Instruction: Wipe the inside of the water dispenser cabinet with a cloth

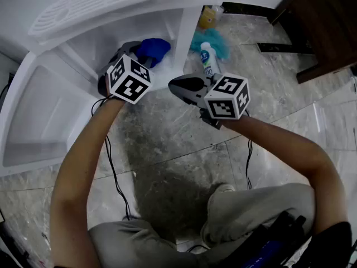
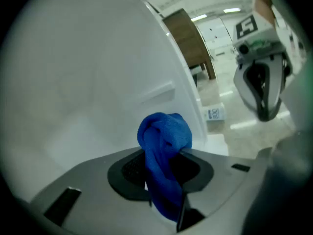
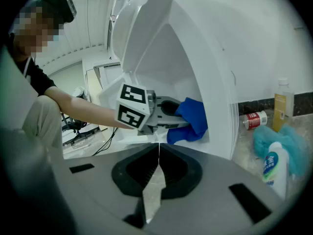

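A blue cloth (image 1: pixel 153 50) (image 2: pixel 164 136) is bunched between the jaws of my left gripper (image 1: pixel 142 54) (image 2: pixel 164 173), which is shut on it. The cloth and the gripper tips are inside the white water dispenser cabinet (image 1: pixel 184 27), close to its inner wall (image 2: pixel 98 82). In the right gripper view the left gripper (image 3: pixel 181 119) holds the cloth (image 3: pixel 191 117) within the cabinet opening (image 3: pixel 215 82). My right gripper (image 1: pixel 174 84) (image 3: pixel 159 151) is shut and empty. It hovers just outside the cabinet, over the floor.
The cabinet's open door (image 1: pixel 33 116) lies to the left. A white cleaner bottle (image 1: pixel 207 60) (image 3: pixel 271 168), a teal fluffy duster (image 1: pixel 223 48), a yellow bottle (image 1: pixel 207 17) and a red can (image 3: pixel 254 119) sit right of the dispenser. Dark wooden furniture (image 1: pixel 323 21) stands at far right. Cables (image 1: pixel 114 172) trail on the floor.
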A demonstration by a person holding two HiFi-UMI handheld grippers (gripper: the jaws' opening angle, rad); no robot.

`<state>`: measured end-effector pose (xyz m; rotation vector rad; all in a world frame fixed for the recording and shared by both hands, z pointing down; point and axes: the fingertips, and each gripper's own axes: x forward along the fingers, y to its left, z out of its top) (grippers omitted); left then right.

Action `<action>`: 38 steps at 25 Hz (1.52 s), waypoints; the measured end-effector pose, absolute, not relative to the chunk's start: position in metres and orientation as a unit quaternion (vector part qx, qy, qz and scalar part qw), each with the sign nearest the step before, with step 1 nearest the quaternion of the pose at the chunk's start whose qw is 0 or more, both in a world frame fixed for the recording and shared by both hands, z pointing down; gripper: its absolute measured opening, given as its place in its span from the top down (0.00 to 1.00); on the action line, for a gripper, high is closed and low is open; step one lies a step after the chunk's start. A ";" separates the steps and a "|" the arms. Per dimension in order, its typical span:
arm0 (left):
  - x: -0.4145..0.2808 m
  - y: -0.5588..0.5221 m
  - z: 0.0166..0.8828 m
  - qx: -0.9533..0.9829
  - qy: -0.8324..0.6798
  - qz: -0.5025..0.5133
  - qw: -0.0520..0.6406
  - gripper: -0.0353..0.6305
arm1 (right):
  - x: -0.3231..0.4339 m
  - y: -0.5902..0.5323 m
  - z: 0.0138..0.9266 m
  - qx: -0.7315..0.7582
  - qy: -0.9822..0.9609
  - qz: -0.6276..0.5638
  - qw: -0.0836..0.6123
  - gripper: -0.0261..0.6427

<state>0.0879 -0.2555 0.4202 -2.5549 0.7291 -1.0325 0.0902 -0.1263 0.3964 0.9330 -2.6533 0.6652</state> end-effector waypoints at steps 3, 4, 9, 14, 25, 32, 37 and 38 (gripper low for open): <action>0.095 -0.285 0.436 -0.832 0.246 -0.429 0.254 0.77 | 0.093 -0.127 0.404 0.309 -0.916 0.226 0.122 0.96; 0.098 -0.293 0.444 -0.816 0.240 -0.448 0.274 0.77 | 0.097 -0.126 0.407 0.308 -0.916 0.228 0.120 0.96; 0.118 -0.318 0.470 -0.776 0.235 -0.484 0.328 0.77 | 0.130 -0.124 0.426 0.325 -0.904 0.251 0.119 0.96; 0.126 -0.349 0.467 -0.744 0.244 -0.515 0.349 0.78 | 0.150 -0.118 0.431 0.338 -0.899 0.250 0.121 0.96; 0.121 -0.309 0.469 -0.765 0.239 -0.473 0.367 0.78 | 0.095 -0.095 0.426 0.252 -0.934 0.181 0.176 0.96; 0.125 -0.349 0.472 -0.765 0.243 -0.526 0.281 0.78 | 0.085 -0.079 0.434 0.233 -0.933 0.188 0.198 0.96; 0.117 -0.333 0.466 -0.800 0.279 -0.467 0.255 0.78 | 0.081 -0.074 0.430 0.228 -0.934 0.180 0.207 0.96; 0.117 -0.327 0.458 -0.811 0.278 -0.445 0.260 0.78 | 0.081 -0.073 0.428 0.226 -0.935 0.177 0.209 0.96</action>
